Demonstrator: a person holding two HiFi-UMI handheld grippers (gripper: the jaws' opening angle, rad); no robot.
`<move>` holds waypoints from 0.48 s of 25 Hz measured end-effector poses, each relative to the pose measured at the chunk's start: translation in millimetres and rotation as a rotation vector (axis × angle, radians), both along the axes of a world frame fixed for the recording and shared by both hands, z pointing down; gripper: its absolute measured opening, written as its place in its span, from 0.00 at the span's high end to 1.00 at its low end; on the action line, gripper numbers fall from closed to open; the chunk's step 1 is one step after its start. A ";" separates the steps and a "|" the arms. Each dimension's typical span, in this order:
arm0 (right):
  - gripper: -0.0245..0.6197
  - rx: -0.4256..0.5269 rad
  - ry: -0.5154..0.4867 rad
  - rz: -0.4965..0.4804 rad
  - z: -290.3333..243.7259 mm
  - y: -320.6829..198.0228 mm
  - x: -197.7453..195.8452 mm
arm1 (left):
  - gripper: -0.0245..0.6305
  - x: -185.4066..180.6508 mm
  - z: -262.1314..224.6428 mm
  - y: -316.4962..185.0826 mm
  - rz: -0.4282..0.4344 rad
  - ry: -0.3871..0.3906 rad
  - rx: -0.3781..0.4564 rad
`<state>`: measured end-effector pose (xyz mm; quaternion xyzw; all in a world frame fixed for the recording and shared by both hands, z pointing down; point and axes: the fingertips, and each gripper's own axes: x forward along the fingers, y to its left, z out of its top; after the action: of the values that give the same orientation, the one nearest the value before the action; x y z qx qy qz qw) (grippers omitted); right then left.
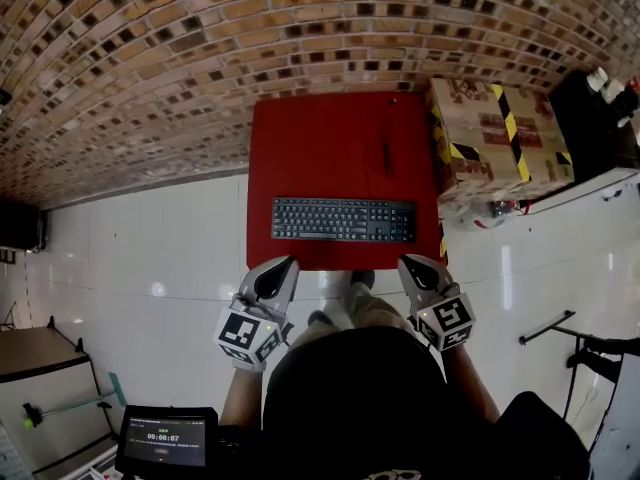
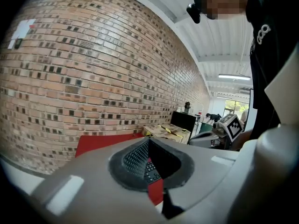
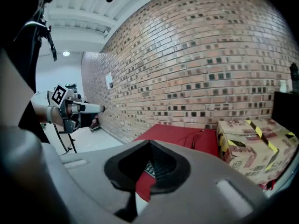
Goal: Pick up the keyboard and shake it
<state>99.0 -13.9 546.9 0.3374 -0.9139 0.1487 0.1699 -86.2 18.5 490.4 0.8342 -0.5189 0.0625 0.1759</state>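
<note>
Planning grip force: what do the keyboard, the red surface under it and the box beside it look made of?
Keyboard: likely matte black plastic, no glare. Red surface: probably cloth or matte mat, flat, unglossy. Box: brown cardboard, striped hazard tape.

A red bench (image 1: 310,148) stood against the brick wall (image 1: 200,48). A black keyboard (image 1: 343,219) lay flat along its near edge; a thin dark cable (image 1: 385,156) lay farther back, right of centre.
</note>
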 end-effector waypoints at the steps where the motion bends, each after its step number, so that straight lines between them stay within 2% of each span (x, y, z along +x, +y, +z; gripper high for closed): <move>1: 0.97 -0.004 -0.004 0.005 1.0 -10.0 5.7 | 0.94 3.7 2.2 -6.4 0.002 -0.011 -0.008; 7: 0.97 -0.054 0.001 0.025 11.1 -47.3 32.8 | 0.94 15.9 18.7 -27.4 -0.003 -0.061 -0.056; 12: 0.97 -0.060 -0.014 0.040 19.2 -62.7 38.7 | 0.94 5.4 40.2 -34.0 -0.045 -0.047 -0.117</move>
<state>137.8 -76.6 566.1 0.3493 -0.9033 0.1818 0.1703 -80.9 -15.5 530.6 0.8090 -0.5368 0.1082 0.2134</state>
